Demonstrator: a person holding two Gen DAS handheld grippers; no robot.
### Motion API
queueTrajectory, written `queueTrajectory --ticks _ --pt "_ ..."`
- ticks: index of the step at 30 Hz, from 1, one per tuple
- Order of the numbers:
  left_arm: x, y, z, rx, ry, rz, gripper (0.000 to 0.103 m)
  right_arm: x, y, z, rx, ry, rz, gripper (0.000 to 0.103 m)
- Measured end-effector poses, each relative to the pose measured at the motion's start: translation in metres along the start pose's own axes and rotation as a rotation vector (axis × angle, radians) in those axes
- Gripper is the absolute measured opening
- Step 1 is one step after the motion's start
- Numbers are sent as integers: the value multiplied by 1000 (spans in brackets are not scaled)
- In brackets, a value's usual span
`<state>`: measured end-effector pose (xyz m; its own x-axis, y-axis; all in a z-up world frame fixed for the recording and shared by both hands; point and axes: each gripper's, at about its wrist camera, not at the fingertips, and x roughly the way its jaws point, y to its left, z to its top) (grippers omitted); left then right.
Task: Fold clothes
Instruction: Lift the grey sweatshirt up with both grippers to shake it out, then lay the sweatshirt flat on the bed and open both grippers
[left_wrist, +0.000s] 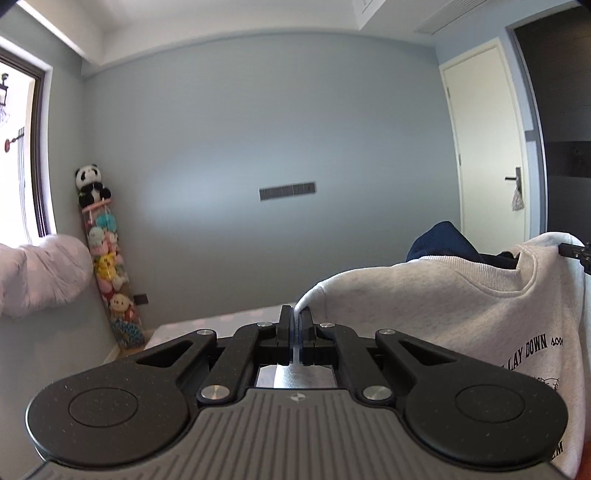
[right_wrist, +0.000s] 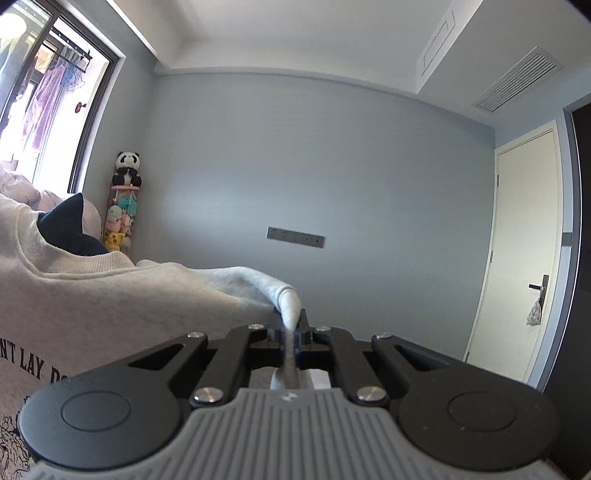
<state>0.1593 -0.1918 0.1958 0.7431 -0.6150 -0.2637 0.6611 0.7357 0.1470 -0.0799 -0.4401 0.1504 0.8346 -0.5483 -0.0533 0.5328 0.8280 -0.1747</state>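
Observation:
A light grey sweatshirt (left_wrist: 461, 306) with black lettering hangs spread in the air between both grippers, neckline up. My left gripper (left_wrist: 295, 321) is shut on one shoulder corner of it, a thin fold pinched between the pads. In the right wrist view the same sweatshirt (right_wrist: 110, 306) stretches off to the left, and my right gripper (right_wrist: 291, 328) is shut on the other shoulder corner, a thicker roll of cloth running back between the fingers. Something dark navy (right_wrist: 66, 229) shows behind the neckline; what it is I cannot tell.
A pale blue wall with a grey switch strip (left_wrist: 287, 192) faces both cameras. A panda toy (left_wrist: 90, 184) tops a tall holder of plush toys in the left corner by the window. A pale bedding bundle (left_wrist: 40, 273) lies at left. A cream door (right_wrist: 524, 251) stands at right.

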Motion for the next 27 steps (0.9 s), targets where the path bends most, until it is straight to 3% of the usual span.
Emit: queueTrajectory --ticks 11,18,27 --pt "189 22 -45 27 229 50 1 195 23 -59 -52 239 -3 5" --pt "307 27 -118 34 409 57 1 321 37 -140 -34 445 27 5" --pt "406 24 -181 40 555 80 2 417 55 -240 -14 616 33 5"
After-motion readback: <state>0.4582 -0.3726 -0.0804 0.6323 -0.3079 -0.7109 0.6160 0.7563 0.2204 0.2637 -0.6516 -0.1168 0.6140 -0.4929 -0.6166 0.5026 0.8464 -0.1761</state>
